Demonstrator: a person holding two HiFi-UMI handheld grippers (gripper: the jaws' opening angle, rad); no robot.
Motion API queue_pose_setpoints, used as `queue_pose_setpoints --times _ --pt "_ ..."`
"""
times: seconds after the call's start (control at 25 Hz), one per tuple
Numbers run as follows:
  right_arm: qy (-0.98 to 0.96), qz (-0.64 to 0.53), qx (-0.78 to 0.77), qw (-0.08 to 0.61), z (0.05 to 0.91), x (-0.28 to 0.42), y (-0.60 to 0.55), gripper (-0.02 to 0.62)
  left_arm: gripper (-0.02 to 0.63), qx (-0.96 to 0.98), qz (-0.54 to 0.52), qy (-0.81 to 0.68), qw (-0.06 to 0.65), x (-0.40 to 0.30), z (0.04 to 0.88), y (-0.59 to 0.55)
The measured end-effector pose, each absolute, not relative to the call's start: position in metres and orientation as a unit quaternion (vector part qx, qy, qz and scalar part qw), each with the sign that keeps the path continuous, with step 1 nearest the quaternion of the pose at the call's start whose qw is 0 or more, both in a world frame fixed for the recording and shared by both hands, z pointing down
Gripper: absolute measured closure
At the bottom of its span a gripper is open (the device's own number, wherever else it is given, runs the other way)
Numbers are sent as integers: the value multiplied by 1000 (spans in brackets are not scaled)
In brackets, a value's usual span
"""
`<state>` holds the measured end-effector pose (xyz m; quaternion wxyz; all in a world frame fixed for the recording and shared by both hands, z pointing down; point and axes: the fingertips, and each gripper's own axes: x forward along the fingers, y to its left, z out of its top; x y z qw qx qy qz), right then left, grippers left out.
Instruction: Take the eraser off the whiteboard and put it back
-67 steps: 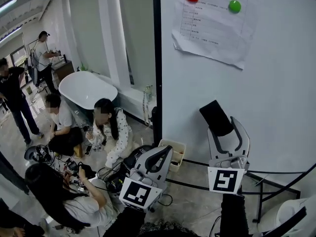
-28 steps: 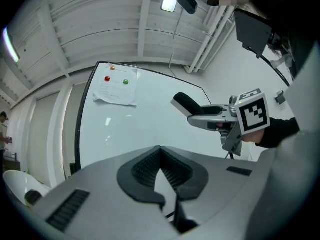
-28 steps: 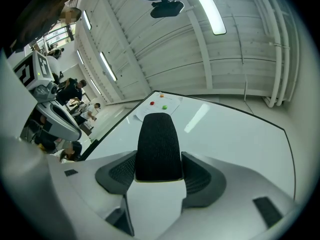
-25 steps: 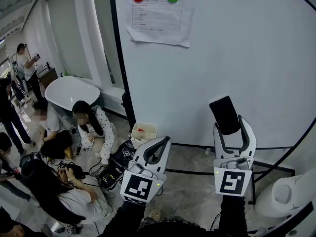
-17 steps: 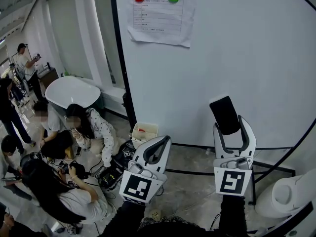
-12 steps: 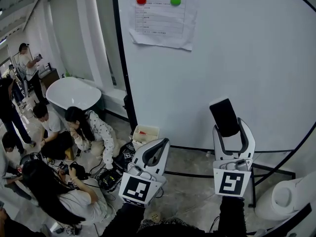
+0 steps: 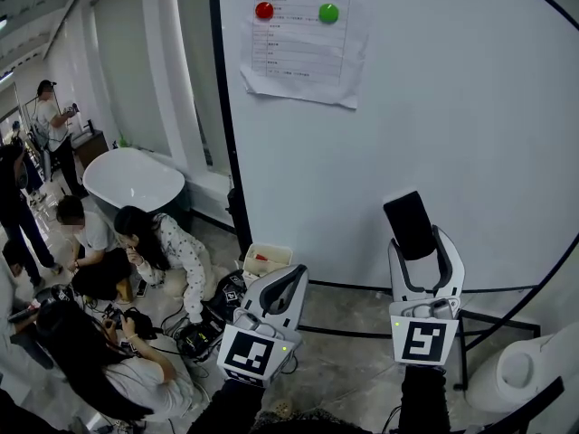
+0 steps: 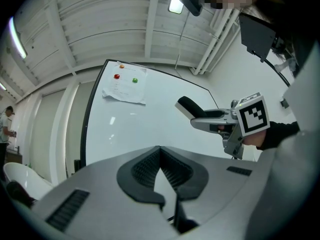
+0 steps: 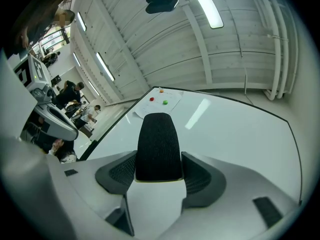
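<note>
Clamped between the jaws of the right gripper [image 7: 425, 244]: a black eraser [image 9: 156, 144], pinched at its lower end by both ribbed pads [image 9: 202, 176], its dark textured face rising well above them. Held up in front of the whiteboard [image 7: 470, 116], toward the lower part of the board; whether touching the white surface or just off it, impossible to say from any view. Lower and to the left, the left gripper [image 8: 160, 156], jaws pressed together with nothing between them, pointing toward the board. On each tool, nearest the camera in the head view, a cube with a square marker [image 7: 422, 340]. High on the board, a sheet of printed paper [image 7: 303, 39], pinned by a red magnet [image 7: 264, 10] and a green magnet [image 7: 328, 13], lower edge rumpled. Left of the board, on the grey floor, several people [image 7: 163, 247] sitting or crouching among cables and gear beside a white bathtub [image 7: 131, 177], with others standing farther back. At the lower right corner of the head view, a rounded white object [image 7: 520, 373], only partly in frame.
</note>
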<state>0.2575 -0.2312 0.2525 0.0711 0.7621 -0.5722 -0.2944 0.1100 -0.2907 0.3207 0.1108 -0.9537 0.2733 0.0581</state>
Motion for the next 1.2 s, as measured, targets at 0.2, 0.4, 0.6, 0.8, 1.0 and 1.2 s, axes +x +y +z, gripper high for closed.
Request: queue_pose_setpoints --times 0.2,0.4,0.6,0.8,1.0,1.2 --pt "-577 -277 767 50 242 261 -241 318 600 -955 61 270 104 111 323 -301" --pt "-576 -276 768 54 233 259 -258 318 600 -956 61 267 106 108 319 -315" --pt "-572 -278 770 50 212 259 -275 318 600 -959 71 255 105 108 313 -327" --pt "-574 -294 764 26 184 256 -286 318 600 -963 71 242 97 107 315 -335" --pt "-565 -308 766 14 155 253 -293 318 600 -965 77 232 98 107 309 -347" --pt "-552 -318 770 13 134 254 -299 318 600 -964 98 214 122 122 271 -360"
